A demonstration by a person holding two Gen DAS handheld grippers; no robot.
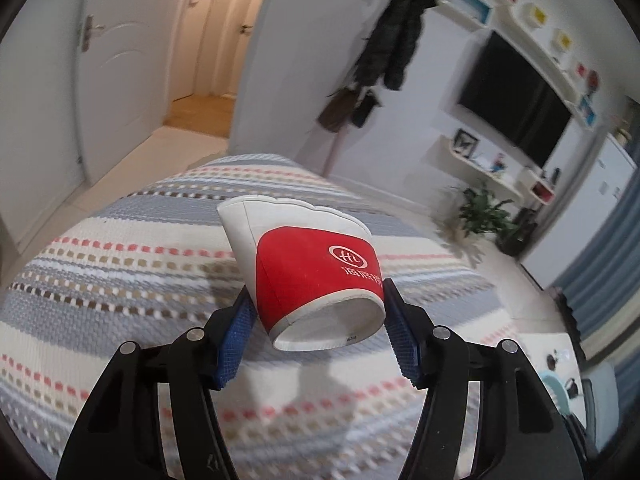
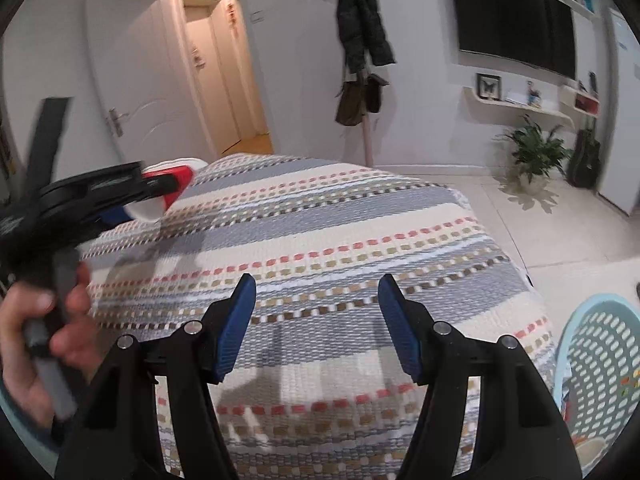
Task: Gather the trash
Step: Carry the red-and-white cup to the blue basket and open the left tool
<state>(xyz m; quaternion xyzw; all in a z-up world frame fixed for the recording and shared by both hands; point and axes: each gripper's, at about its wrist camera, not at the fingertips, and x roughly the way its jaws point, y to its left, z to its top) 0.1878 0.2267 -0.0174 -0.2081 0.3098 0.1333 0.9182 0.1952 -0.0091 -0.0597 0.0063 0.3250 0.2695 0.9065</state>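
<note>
My left gripper (image 1: 316,300) is shut on a red and white paper cup (image 1: 308,272), which lies on its side between the blue pads, base towards the camera, held above the striped cloth (image 1: 120,280). In the right wrist view the left gripper shows blurred at the left, with the cup (image 2: 168,188) in it and a hand around its handle. My right gripper (image 2: 316,292) is open and empty above the striped cloth (image 2: 320,220). A light blue perforated basket (image 2: 596,360) stands at the lower right.
The striped cloth covers a table. Behind it stand a coat rack with dark coats (image 2: 360,40), a potted plant (image 2: 532,152), a wall television (image 2: 512,16) and an open doorway (image 2: 224,80). The basket also shows at the right edge of the left wrist view (image 1: 568,392).
</note>
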